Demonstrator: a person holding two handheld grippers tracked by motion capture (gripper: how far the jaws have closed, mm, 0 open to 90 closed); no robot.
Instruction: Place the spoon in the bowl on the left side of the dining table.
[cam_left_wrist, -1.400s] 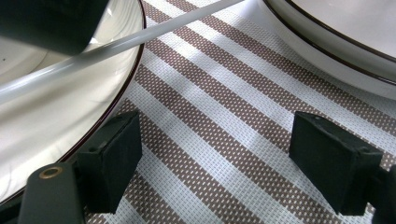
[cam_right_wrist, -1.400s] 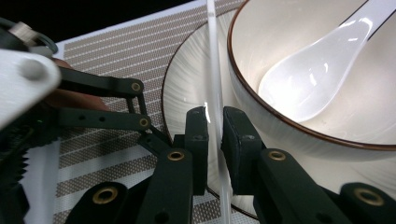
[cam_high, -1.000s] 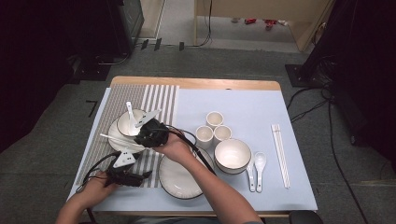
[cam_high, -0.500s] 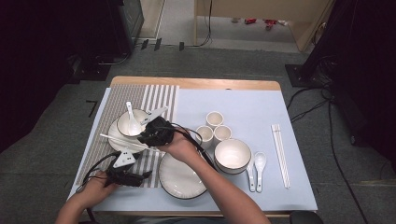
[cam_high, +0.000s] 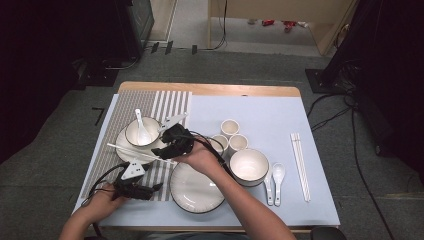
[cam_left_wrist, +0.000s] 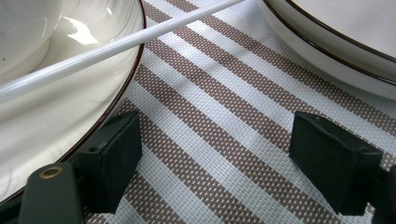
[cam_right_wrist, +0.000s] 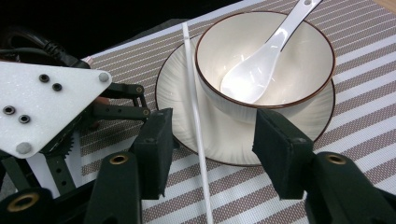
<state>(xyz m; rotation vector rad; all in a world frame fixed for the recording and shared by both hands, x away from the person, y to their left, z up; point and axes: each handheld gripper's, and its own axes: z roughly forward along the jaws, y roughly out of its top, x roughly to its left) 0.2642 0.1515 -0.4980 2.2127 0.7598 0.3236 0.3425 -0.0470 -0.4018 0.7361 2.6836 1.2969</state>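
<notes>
Right gripper jaws parted, just been opening; 1 white chopstick lies between the pads, touching neither, resting across the rim of the small plate and down onto the striped placemat. In the high view the right gripper covers the chopstick's near end, so only its far part shows. Right gripper view gives the bowl on that plate with a white spoon inside. Left gripper jaws spread wide over bare placemat, nothing between them. The left gripper view cuts off the plate, chopstick and the large plate. High view alone shows the 3 cups and a second bowl.
</notes>
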